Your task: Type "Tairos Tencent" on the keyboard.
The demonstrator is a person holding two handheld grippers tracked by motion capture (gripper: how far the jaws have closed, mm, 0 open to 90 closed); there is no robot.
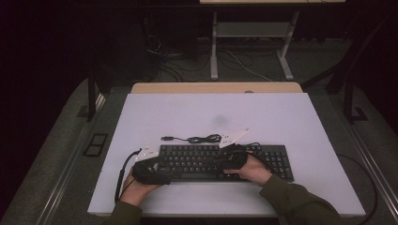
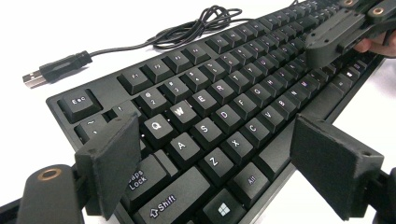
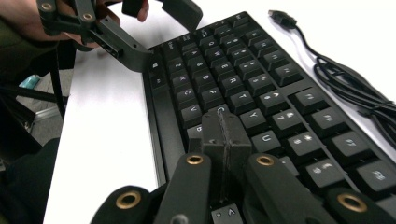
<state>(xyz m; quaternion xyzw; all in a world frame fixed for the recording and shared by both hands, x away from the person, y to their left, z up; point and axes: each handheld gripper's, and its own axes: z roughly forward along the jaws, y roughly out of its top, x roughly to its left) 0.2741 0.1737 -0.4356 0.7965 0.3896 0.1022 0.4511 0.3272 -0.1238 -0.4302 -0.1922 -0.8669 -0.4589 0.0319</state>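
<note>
The keyboard (image 1: 225,161) lies near the table's (image 1: 291,117) front edge, where the right gripper (image 3: 224,128), jaws shut empty into one tip, seems poised to press keys, while the left gripper (image 2: 215,163) hovers wide open.

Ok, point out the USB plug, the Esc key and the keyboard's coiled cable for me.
USB plug (image 2: 33,79), left gripper view, on its metal end.
Esc key (image 2: 78,103), left gripper view, on the keycap top.
coiled cable (image 2: 201,25), left gripper view, on the bunched loops behind the keyboard.
</note>
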